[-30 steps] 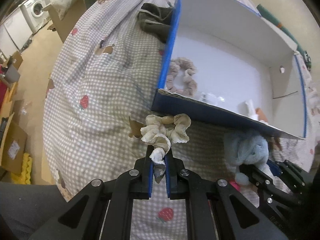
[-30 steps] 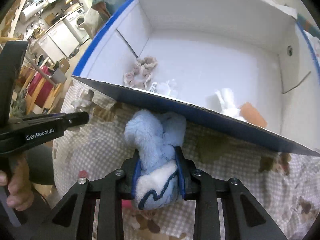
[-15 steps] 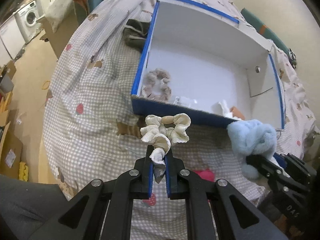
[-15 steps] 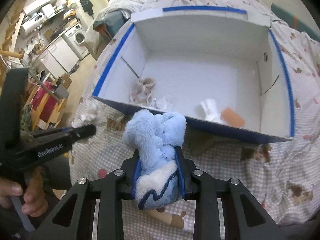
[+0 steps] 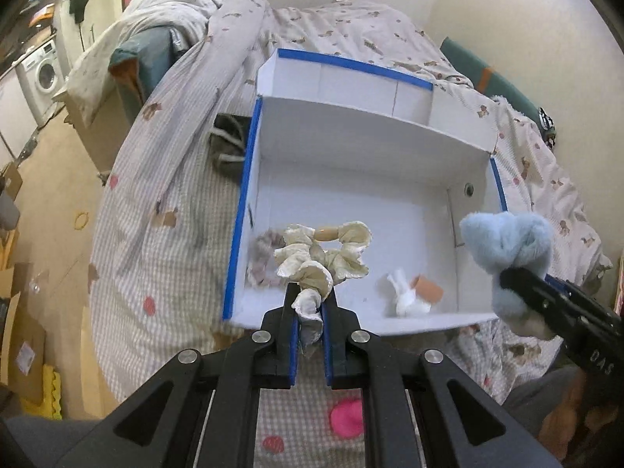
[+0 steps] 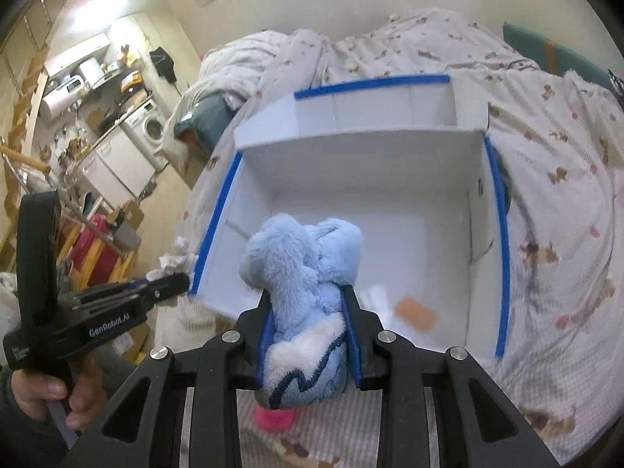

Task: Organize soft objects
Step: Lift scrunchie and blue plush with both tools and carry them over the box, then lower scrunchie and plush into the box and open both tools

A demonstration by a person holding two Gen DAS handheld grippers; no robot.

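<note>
My left gripper [image 5: 311, 304] is shut on a cream scrunchie [image 5: 323, 257], which hangs above the near left part of a white box with blue-taped edges [image 5: 240, 210] on the bed. My right gripper [image 6: 308, 308] is shut on a light blue plush toy [image 6: 300, 273], held up over the near side of the same box [image 6: 503, 257]. That gripper and its plush toy [image 5: 507, 249] also show at the right of the left wrist view. Inside the box lie a pinkish scrunchie [image 5: 261, 257], a white cloth piece [image 5: 403, 296] and an orange piece [image 5: 427, 292].
The box sits on a checked bedspread [image 5: 156, 234] with a heaped duvet [image 5: 331, 19] behind it. A dark garment [image 5: 228, 144] lies by the box's left wall. A pink item [image 5: 345, 417] lies on the bed below the grippers. A washing machine [image 6: 150, 126] stands far left.
Both grippers have risen with their loads from beside the box's near wall to above it. The box now looks smaller and its inside is fully in view.
</note>
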